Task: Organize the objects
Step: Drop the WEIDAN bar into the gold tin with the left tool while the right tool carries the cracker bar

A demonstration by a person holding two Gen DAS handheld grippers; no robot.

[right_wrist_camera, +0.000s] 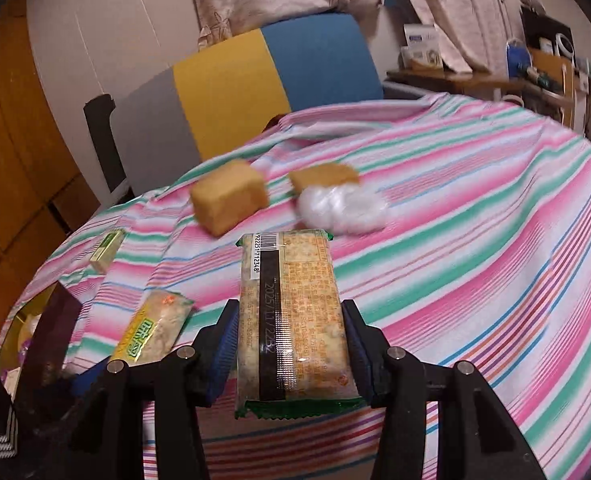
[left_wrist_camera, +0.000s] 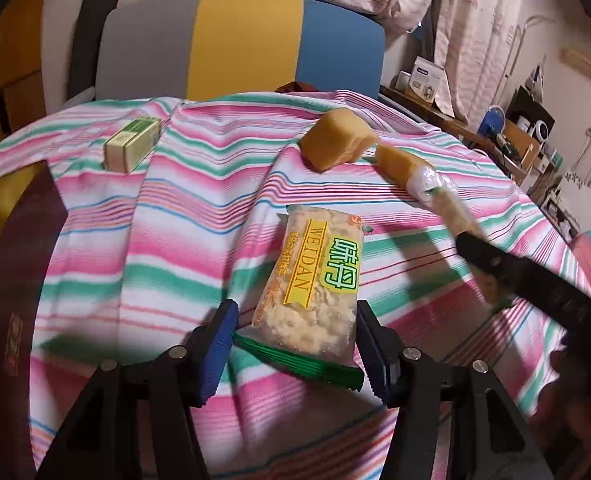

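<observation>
My left gripper point(left_wrist_camera: 295, 308) is shut on a snack packet point(left_wrist_camera: 311, 276) with a yellow and green label, face up and just above the striped cloth point(left_wrist_camera: 175, 248). In the right wrist view that packet point(right_wrist_camera: 151, 332) sticks out from the lower left. My right gripper point(right_wrist_camera: 290, 305) is shut on a second snack packet point(right_wrist_camera: 291, 312), barcode side up, with a blue pad on each long edge. A bare yellow cake point(right_wrist_camera: 229, 200) and a cake half in clear wrap point(right_wrist_camera: 335, 200) lie further back. A small green box point(left_wrist_camera: 133, 144) rests at the far left.
A dark brown box point(left_wrist_camera: 19, 280) stands at the table's left edge, with a yellow inside showing behind it point(right_wrist_camera: 15, 320). A chair point(left_wrist_camera: 239, 44) with a grey, yellow and blue back stands behind the table. A cluttered shelf point(left_wrist_camera: 515, 136) runs along the right.
</observation>
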